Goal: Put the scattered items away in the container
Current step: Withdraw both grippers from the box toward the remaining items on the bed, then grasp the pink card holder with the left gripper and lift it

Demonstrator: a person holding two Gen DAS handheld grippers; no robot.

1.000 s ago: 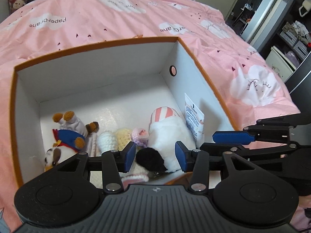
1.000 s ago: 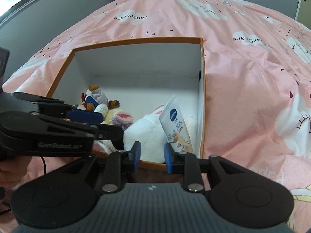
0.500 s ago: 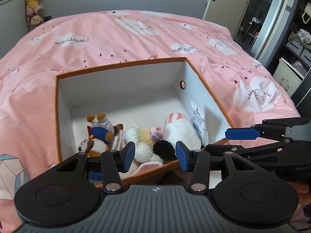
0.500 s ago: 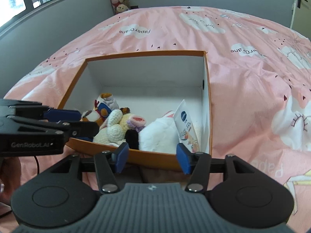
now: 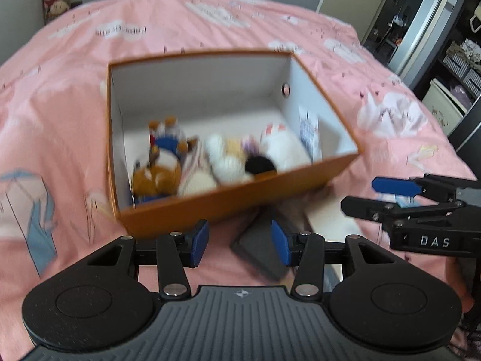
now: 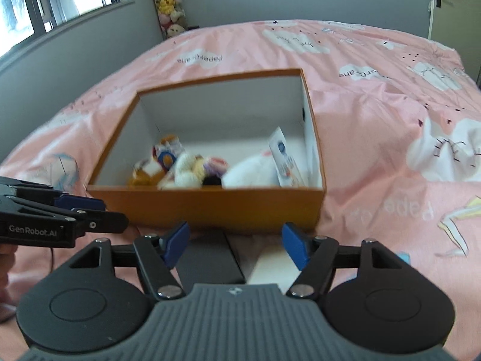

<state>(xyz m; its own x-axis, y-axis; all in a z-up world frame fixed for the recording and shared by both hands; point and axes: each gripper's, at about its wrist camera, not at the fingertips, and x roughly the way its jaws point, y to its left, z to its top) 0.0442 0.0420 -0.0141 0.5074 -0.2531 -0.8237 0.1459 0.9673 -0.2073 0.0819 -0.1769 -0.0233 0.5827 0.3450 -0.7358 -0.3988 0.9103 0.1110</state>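
Note:
An orange box [image 5: 228,198] with a white inside sits on the pink bed; it also shows in the right wrist view [image 6: 210,204]. Inside lie several small plush toys [image 5: 162,162], a white plush [image 5: 285,150] and a white cream tube [image 6: 285,162] leaning on the right wall. My left gripper [image 5: 240,246] is open and empty, held back from the box's near wall. My right gripper [image 6: 237,245] is open and empty, also short of the box. A dark flat item [image 6: 207,258] and a white flat item [image 6: 273,266] lie on the bed before the box.
The pink cloud-print bedspread [image 6: 390,120] surrounds the box. Stuffed toys [image 6: 168,6] hang in the far corner by a window. A door and shelves [image 5: 451,69] stand to the right of the bed.
Both grippers have pulled back and up from the box, so its near wall now shows. The right gripper's jaws have opened wider. The left stays open.

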